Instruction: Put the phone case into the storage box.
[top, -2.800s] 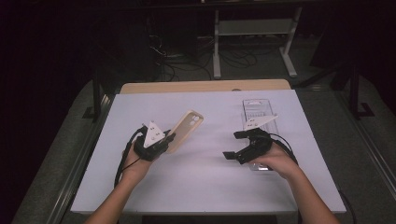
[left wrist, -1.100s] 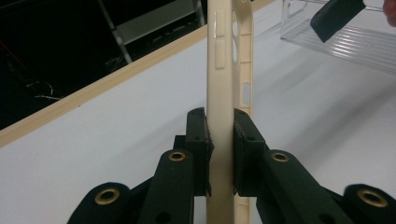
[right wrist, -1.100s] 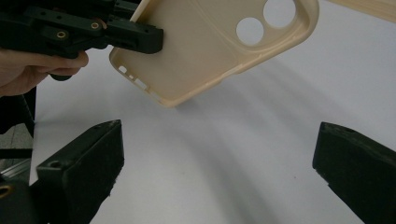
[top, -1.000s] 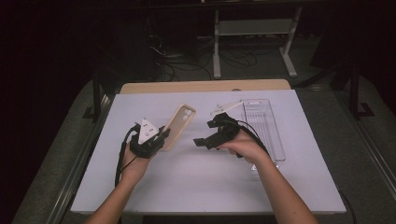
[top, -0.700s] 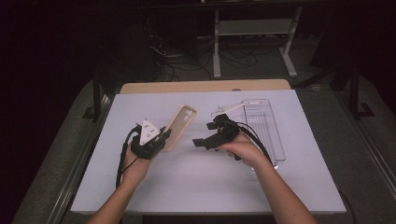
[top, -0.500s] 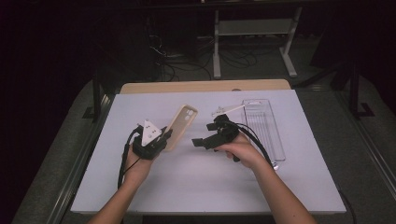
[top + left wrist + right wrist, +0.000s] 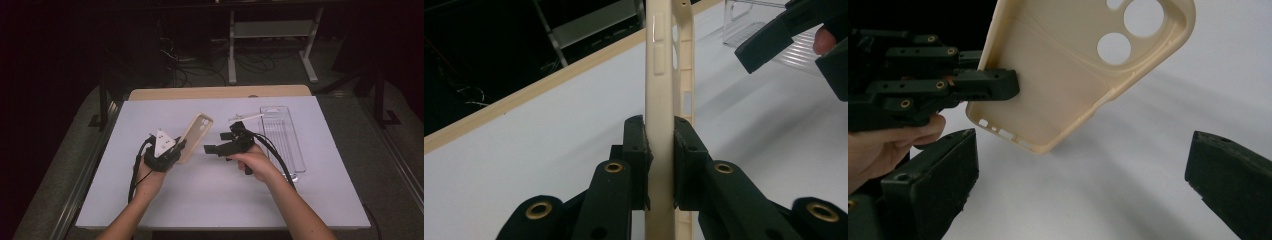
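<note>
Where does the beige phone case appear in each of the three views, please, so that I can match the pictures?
High view: the phone case is left of centre, tilted, held by the left tongs.
Left gripper view: it stands edge-on at centre, clamped between the two black jaws.
Right gripper view: upper centre, its hollow inside and camera holes facing us.
Shared landmark: the white table top beneath the case.
</note>
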